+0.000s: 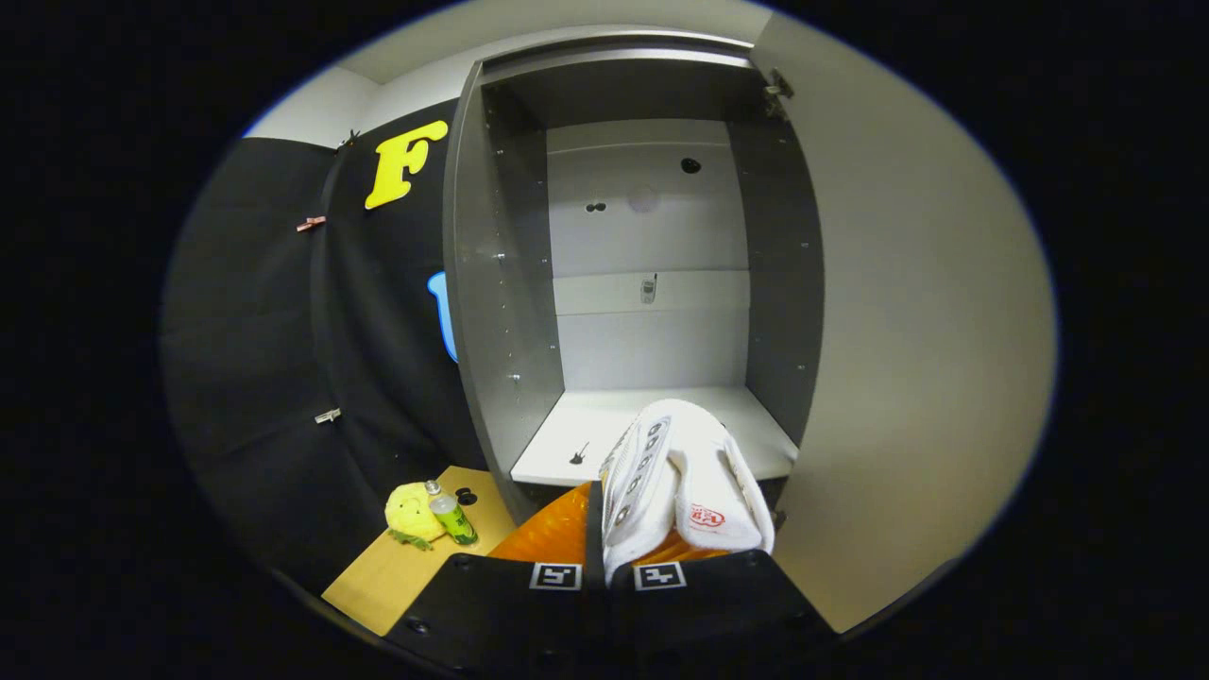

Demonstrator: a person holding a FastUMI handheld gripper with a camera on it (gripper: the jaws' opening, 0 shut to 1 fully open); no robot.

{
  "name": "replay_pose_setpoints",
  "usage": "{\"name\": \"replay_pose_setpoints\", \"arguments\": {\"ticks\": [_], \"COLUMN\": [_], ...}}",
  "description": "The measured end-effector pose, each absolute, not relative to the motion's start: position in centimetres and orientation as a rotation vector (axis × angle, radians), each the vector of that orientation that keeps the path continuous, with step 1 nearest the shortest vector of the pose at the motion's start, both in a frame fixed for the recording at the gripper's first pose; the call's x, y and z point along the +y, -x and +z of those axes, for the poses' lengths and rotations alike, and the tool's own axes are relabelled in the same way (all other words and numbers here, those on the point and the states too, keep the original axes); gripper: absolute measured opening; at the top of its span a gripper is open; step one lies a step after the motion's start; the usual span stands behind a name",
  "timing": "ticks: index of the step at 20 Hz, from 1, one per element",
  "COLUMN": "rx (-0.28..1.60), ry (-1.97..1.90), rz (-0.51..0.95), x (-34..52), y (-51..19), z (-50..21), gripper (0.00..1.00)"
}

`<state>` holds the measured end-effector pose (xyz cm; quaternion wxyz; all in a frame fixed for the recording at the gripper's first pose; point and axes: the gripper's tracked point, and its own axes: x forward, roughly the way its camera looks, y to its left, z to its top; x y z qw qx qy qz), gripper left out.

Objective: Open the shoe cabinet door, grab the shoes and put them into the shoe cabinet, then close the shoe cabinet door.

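A white shoe (682,482) with a red mark on its heel side sticks up from between my fingers, toe pointing toward the cabinet. My gripper (604,557) is shut on the white shoe. Straight ahead stands the shoe cabinet (501,283), grey-walled, with a white bottom shelf (586,430) just beyond the shoe. Its door (907,331) is swung wide open on the right, a hinge (778,90) showing at the top corner. The shoe's front overlaps the shelf's near edge in this view; whether it touches the shelf I cannot tell.
Left of the cabinet, on a light wooden surface (397,576), lie a yellow plush toy (412,513) and a green bottle (451,515). The cabinet's back panel has a few holes and a small fitting (648,289). A small dark mark (578,454) sits on the shelf.
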<state>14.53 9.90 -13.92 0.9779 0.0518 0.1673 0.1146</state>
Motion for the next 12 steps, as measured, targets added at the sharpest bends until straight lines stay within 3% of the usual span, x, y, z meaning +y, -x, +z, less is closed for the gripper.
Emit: {"name": "replay_pose_setpoints", "arguments": {"ticks": [12], "rx": [0.39], "ry": [0.076], "rz": [0.162], "x": [10.4], "y": [-34.3], "z": [-20.3], "gripper": [0.05]}}
